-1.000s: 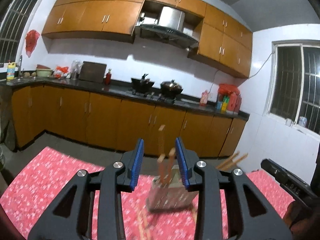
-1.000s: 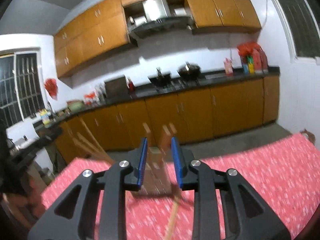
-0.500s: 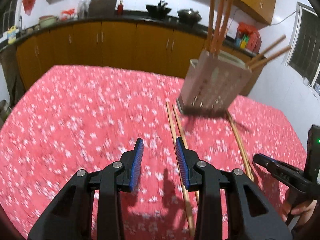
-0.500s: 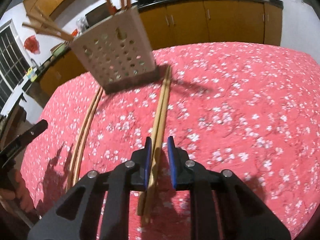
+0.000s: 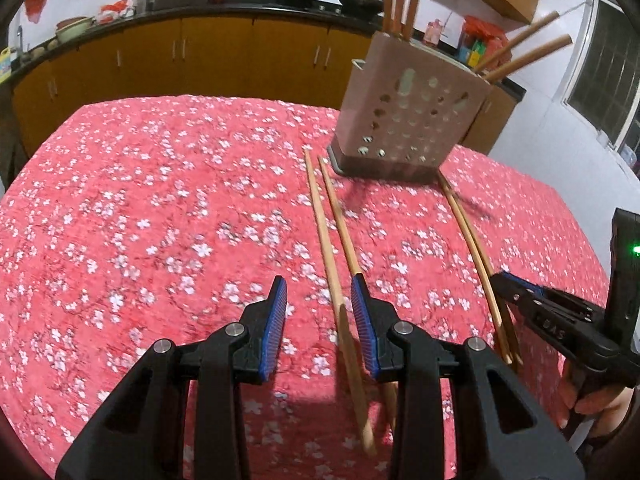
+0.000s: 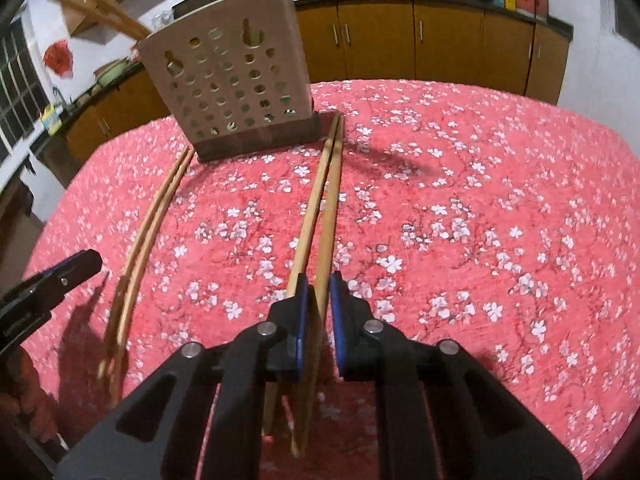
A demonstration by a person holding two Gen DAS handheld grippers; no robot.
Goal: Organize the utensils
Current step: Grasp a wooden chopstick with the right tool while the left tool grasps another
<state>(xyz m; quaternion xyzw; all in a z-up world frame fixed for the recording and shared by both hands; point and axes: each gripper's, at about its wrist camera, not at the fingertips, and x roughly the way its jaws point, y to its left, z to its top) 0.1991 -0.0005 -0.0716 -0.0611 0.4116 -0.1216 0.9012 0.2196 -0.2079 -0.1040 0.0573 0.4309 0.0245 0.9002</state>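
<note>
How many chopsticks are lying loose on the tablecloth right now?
4. Two lie at the left gripper, as one pair; two more form a second pair at the right gripper. Others stand in the holder.

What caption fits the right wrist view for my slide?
Right gripper, jaws just closing with one chopstick between them, on the red floral tablecloth before the perforated utensil holder.

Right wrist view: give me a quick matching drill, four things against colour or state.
Things:
1. utensil holder
2. tablecloth
3. loose chopsticks
4. cabinets

Colour or state:
a. orange-brown, along the back wall
b. beige, perforated, standing upright
c. red with white flowers
d. lying flat in pairs

Pairs: 1-b, 2-c, 3-d, 4-a
</note>
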